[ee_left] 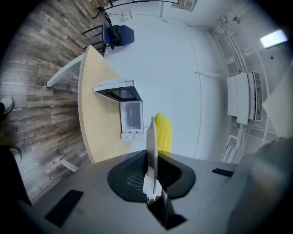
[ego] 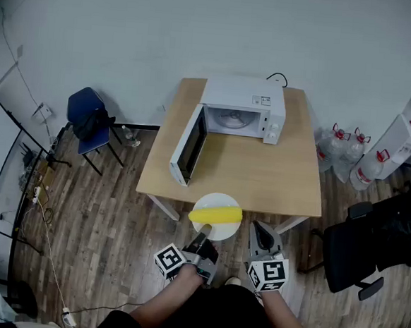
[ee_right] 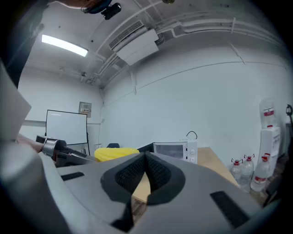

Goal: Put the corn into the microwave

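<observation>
Head view: at lower centre, both forearms are stretched toward the surface, each ending in a hand-held gripper held roughly level. The left hand-held gripper is turned on its side and is clamped on the rim of a white plate. The corn is carried on that plate, at the near edge of the surface. The right hand-held gripper is closed and empty. The microwave is set further up, its door swung open.
</observation>
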A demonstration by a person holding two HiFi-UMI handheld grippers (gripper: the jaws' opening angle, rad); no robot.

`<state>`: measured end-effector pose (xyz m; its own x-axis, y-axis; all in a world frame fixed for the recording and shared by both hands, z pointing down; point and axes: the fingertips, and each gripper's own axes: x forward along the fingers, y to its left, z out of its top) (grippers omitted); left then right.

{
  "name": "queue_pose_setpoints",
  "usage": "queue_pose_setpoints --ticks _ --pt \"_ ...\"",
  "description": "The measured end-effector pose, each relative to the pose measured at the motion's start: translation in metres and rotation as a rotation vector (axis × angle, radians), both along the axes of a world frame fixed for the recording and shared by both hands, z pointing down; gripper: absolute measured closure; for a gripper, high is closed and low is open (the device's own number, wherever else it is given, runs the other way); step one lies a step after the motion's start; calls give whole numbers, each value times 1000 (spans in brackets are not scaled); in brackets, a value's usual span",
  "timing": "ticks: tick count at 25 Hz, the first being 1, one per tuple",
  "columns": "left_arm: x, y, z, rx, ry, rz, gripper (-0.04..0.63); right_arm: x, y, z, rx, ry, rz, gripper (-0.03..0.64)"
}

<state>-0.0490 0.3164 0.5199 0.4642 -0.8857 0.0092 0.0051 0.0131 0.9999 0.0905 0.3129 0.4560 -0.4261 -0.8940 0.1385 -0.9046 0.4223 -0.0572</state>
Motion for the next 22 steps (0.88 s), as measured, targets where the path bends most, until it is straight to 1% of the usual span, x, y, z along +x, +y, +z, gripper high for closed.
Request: queue_pose_setpoints --ticks 2,5,9,14,18,22 --pt "2 1 5 -16 9 -4 563 4 0 -3 23 13 10 557" --pt "7 0 -3 19 35 -13 563 8 3 -9 51 18 8 558" --pt "10 -1 -2 28 30 -34 563 18 4 -12 67 16 10 557" --pt "16 0 -3 29 26 -51 563 27 9 -4 53 17 4 557" --pt "21 -8 -5 36 8 -25 563 39 7 5 31 -7 34 557" --pt "30 -24 5 24 12 -8 563 49 -4 12 22 -1 42 558"
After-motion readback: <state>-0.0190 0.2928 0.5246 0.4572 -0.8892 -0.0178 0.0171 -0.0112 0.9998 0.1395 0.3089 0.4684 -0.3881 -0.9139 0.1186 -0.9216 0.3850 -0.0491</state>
